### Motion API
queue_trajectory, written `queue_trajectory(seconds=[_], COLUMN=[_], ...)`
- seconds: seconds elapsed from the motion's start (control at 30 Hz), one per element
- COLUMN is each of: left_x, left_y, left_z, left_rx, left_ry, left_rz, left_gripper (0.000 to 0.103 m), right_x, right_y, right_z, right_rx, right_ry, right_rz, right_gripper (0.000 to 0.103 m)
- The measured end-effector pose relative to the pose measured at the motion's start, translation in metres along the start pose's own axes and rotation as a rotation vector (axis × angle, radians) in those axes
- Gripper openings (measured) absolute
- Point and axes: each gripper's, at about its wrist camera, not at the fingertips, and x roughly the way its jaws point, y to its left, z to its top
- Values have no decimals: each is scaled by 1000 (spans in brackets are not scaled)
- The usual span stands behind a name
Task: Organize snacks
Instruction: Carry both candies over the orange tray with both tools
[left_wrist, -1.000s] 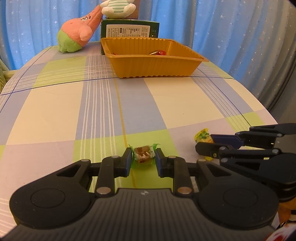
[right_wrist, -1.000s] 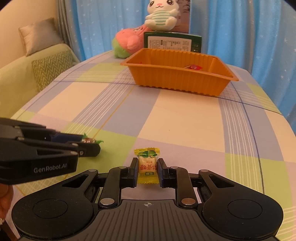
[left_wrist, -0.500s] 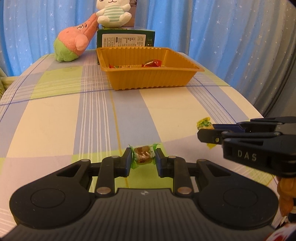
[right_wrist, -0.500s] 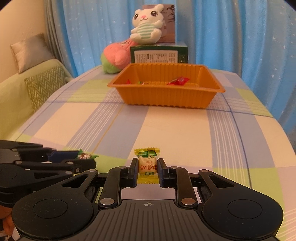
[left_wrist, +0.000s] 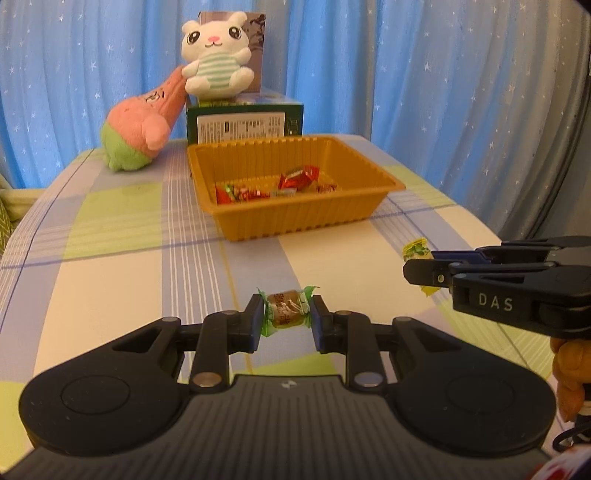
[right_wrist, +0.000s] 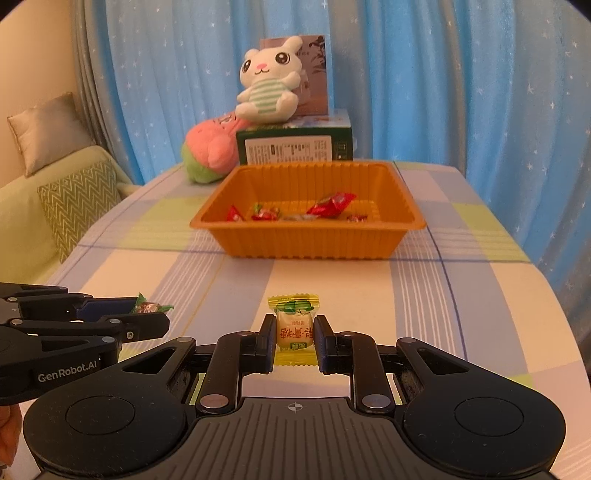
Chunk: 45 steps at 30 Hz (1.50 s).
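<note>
Left gripper (left_wrist: 287, 320) fingers clamped on a brown candy (left_wrist: 286, 313) with green twisted ends, lifted clear of the checked worktop (left_wrist: 110, 258). Right gripper (right_wrist: 294, 339) fingers pinch a yellow candy (right_wrist: 294, 332) upright, also off the cloth. From the left camera the right gripper sits at 3 o'clock, yellow wrapper poking past its tip; from the right camera the left gripper is at 9 o'clock. Orange tray (left_wrist: 295, 221) at 12 o'clock ahead of both, near but well apart from the candies, with several red-wrapped sweets (right_wrist: 330, 205) inside. Behind the tray: green box (left_wrist: 243, 123), white bunny plush (left_wrist: 214, 61) on top, pink-green plush (left_wrist: 138, 127) leaning at 11 o'clock. Blue starred curtain (left_wrist: 443, 74) at back.
</note>
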Motion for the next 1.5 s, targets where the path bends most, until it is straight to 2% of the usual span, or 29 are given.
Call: queue_trajectory(seconds=[0.5,1.5], left_x=[16,61], left_y=[6,17], left_z=[50,94], left_rx=[-25,-96], left_ry=[-61,-94], left_rz=[-19,-10], left_gripper=[24,24], right_x=[16,58], right_y=[-19,-56], right_z=[43,84], right_rx=[52,146], right_ry=[-56,-73], right_rz=[-15,-48], right_gripper=[22,22])
